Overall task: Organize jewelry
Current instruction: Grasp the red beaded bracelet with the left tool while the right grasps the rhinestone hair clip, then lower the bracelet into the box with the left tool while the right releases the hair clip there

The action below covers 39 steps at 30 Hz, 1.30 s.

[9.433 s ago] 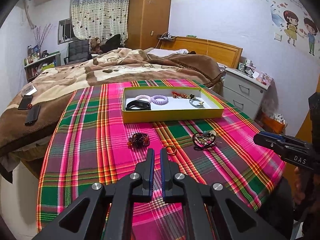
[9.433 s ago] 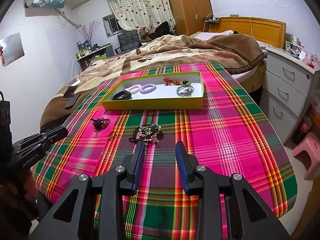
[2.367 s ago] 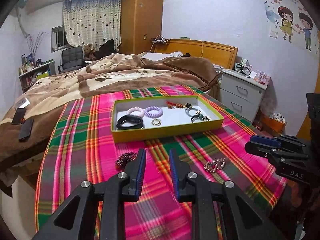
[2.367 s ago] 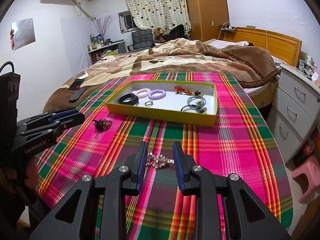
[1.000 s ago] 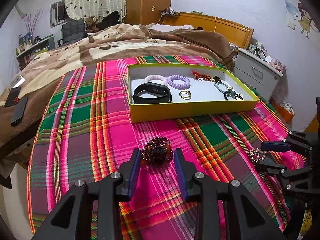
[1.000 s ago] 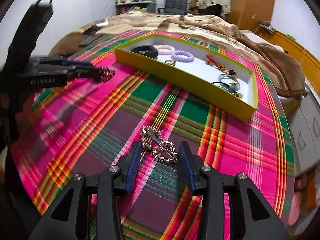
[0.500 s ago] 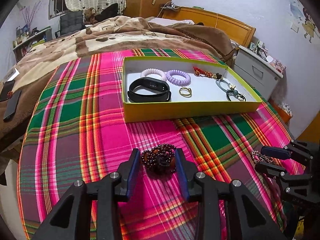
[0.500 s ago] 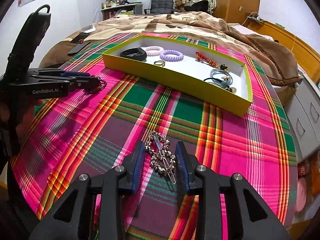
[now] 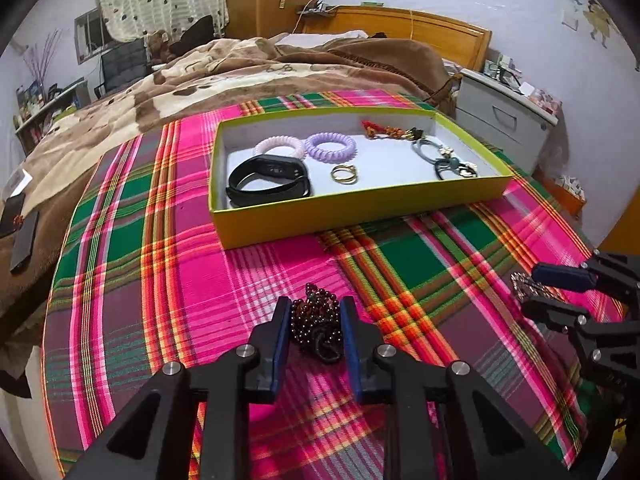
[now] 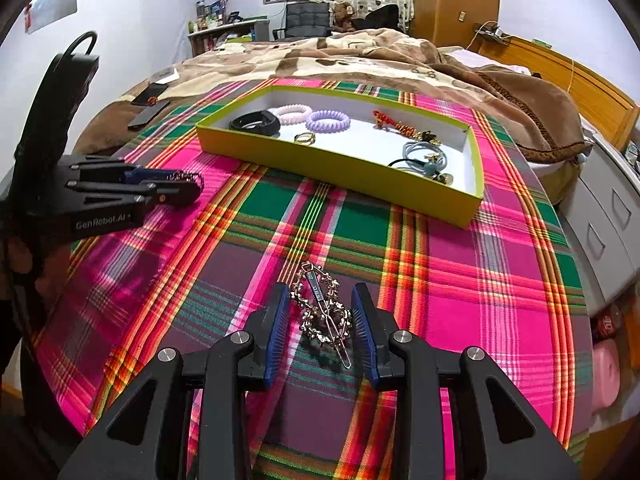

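Jewelry waits for us on the plaid cloth [image 9: 168,280]: our left gripper [image 9: 315,312] has just been closing, its blue pads now pressing the dark beaded bracelet [image 9: 316,328], while our right gripper [image 10: 322,312] straddles the gold hair clip [image 10: 324,308], pads near but apart from it. Other pieces lie in the yellow tray [image 9: 360,208] beyond.

Even, fairly bright indoor light falls from overhead, casting only soft shadows beneath the fingers [image 9: 282,320] on the tabletop [image 9: 160,280], while strong fisheye bending curves both views toward dark vignetted corners and distant walls look slightly soft.
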Tool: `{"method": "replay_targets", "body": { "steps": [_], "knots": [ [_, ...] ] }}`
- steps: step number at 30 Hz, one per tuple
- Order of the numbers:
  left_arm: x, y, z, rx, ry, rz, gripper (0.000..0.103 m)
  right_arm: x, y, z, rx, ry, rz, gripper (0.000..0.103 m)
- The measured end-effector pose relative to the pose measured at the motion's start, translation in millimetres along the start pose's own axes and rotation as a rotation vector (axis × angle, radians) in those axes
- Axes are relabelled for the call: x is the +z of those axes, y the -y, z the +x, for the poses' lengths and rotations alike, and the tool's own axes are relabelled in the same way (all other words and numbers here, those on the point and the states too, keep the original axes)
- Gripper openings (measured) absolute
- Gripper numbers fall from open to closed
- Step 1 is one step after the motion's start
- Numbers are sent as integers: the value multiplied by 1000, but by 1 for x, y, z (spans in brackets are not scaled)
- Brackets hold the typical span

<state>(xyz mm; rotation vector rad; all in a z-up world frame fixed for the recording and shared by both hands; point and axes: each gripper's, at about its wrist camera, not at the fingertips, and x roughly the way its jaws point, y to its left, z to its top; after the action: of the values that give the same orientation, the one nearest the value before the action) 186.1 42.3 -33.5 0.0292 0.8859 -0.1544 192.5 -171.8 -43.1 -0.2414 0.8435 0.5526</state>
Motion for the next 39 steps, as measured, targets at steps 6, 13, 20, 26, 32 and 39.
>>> {"method": "replay_targets", "body": {
  "steps": [6, 13, 20, 26, 32, 39],
  "knots": [
    [-1, 9, -12, -16, 35, 17, 23, 3, 8, -7, -13, 29, 36, 33],
    [17, 15, -35, -64, 115, 6, 23, 20, 14, -12, -8, 64, 60, 33],
    [48, 18, -34, -85, 159, 17, 23, 49, 19, -13, -11, 115, 53, 33],
    [71, 16, -16, -97, 163, 21, 23, 73, 32, -4, -2, 131, 74, 33],
    [85, 13, 8, -105, 150, 18, 23, 94, 45, 20, 2, 116, 84, 33],
    [94, 9, 36, -108, 124, 22, 23, 113, 55, 55, -4, 72, 88, 33]
  ]
}}
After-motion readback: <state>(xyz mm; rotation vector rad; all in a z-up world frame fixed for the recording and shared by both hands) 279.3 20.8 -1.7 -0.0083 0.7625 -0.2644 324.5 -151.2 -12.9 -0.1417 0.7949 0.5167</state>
